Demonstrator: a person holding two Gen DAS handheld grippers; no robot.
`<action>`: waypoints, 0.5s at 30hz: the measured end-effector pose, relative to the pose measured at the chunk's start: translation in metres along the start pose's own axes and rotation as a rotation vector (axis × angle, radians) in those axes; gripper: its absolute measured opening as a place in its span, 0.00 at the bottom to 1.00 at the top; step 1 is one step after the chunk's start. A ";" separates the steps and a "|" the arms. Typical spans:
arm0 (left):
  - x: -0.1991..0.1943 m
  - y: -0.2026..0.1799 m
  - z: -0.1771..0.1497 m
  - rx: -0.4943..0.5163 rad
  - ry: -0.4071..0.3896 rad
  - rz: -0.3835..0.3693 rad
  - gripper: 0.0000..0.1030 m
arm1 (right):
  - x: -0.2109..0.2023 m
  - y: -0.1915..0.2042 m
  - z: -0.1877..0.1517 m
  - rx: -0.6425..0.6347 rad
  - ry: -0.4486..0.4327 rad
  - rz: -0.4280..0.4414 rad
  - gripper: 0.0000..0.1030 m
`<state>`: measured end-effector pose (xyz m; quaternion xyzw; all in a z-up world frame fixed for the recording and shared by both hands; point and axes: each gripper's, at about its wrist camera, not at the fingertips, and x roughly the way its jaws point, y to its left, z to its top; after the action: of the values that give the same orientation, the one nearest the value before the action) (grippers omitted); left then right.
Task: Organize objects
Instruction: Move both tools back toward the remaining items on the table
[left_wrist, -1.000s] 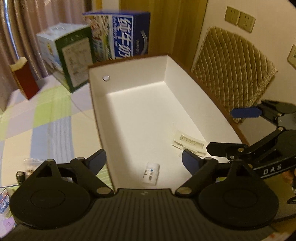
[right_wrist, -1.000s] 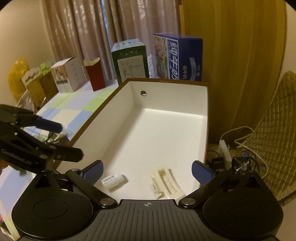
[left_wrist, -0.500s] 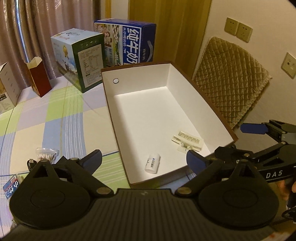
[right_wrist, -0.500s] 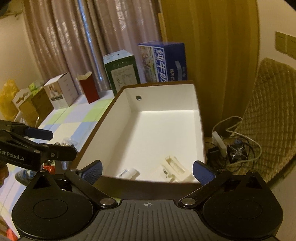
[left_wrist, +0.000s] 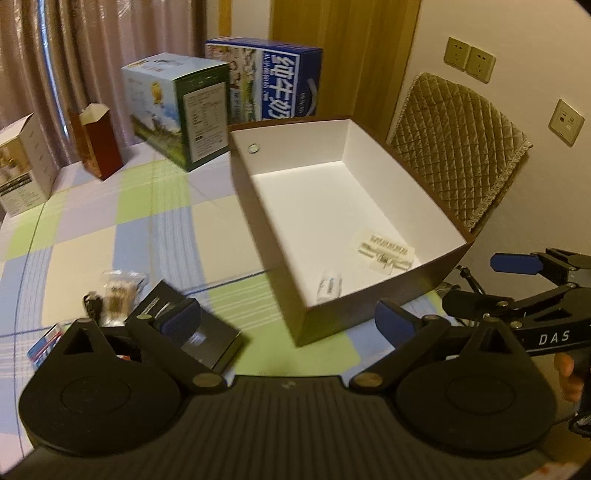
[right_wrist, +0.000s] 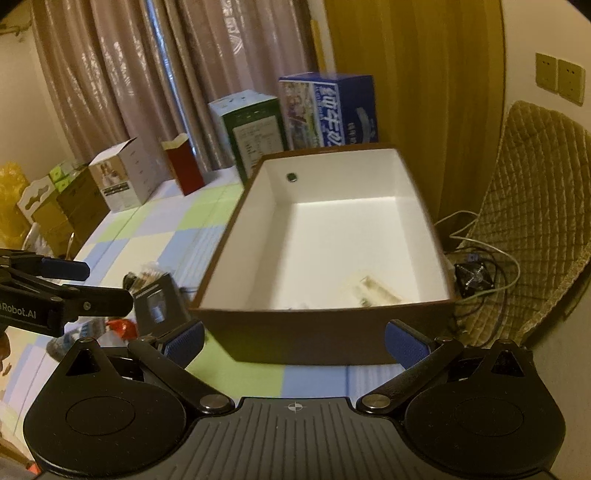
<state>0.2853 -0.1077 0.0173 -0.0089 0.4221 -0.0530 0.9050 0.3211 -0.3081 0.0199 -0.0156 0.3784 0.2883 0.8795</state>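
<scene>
A table (left_wrist: 110, 236) under a checked cloth of green, blue and cream fills the scene, with a row of cartons standing along its far edge. The largest of the task's things is the open brown box (left_wrist: 384, 299) with a white inside, lying with its long axis running from near to far toward the right side of the table; it already holds a small white bottle (left_wrist: 330, 287) by its near left wall and a pale plastic strip pack (left_wrist: 386, 250) to the right of that. What remains loose lies on the cloth to the left of the box's near corner: a flat black case (left_wrist: 207, 332), a clear packet of cotton swabs (left_wrist: 119, 291) just beyond it, and a small blue and red item (left_wrist: 45, 341) at the near left, too blurred to name. The left gripper (left_wrist: 288, 317) hangs just above the near edge, jaws spread wide and holding nothing, its left fingertip over the black case. The right gripper (right_wrist: 293, 338) is likewise wide open and empty, facing the box's near wall. The loose things sit left of both tools, so the left gripper is clearly the nearer one; my guess is it should go for the black case, whose long axis runs from far left to near right.
</scene>
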 end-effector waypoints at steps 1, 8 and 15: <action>-0.003 0.005 -0.003 -0.005 0.000 0.001 0.96 | 0.000 0.005 -0.001 -0.005 0.001 0.003 0.98; -0.021 0.033 -0.023 -0.039 -0.003 0.019 0.96 | 0.005 0.037 -0.009 -0.033 0.017 0.026 0.98; -0.036 0.055 -0.045 -0.070 -0.002 0.053 0.96 | 0.019 0.067 -0.024 -0.056 0.061 0.079 0.98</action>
<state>0.2329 -0.0485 0.0122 -0.0296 0.4227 -0.0142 0.9057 0.2811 -0.2486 0.0029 -0.0338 0.3971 0.3326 0.8547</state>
